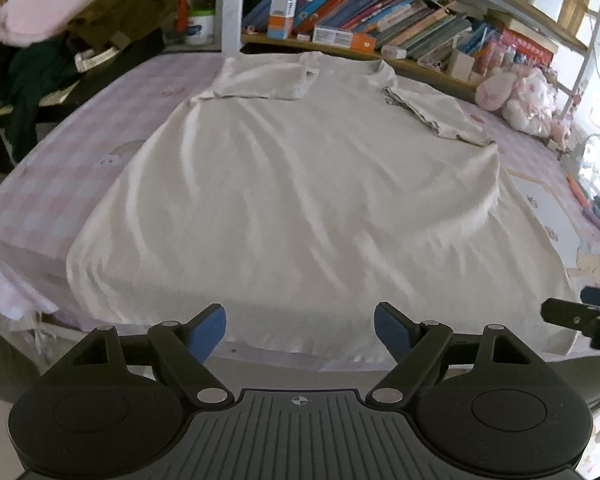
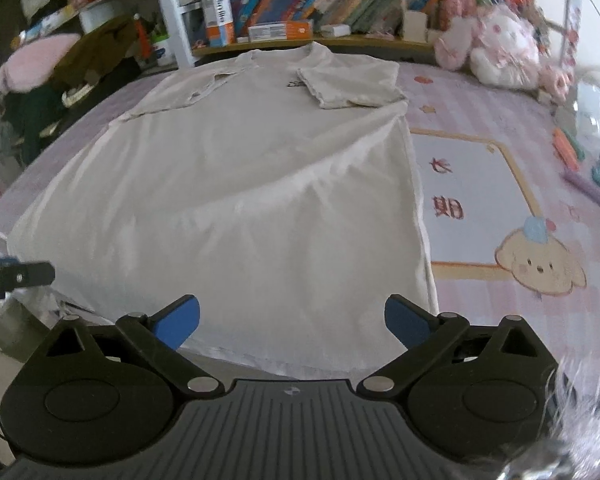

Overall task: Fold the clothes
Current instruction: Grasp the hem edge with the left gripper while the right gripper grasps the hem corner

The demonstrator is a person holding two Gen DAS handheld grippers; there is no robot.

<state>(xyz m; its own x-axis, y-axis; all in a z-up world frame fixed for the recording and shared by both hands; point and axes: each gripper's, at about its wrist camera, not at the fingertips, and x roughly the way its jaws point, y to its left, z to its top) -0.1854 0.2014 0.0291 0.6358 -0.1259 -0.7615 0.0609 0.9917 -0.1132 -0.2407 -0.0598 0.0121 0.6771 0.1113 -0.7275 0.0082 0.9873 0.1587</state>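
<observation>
A cream-white T-shirt lies spread flat on the bed, collar at the far end, both short sleeves folded inward onto the body. It also shows in the right wrist view, with a small dark print near the collar. My left gripper is open and empty, just short of the shirt's near hem. My right gripper is open and empty, over the hem near its right corner. The right gripper's tip shows at the right edge of the left wrist view; the left gripper's tip shows at the left edge of the right wrist view.
The bed has a pink checked sheet with a cartoon dog print. A bookshelf runs along the far side. Piled clothes and a pink cushion lie far left. Plush toys sit far right.
</observation>
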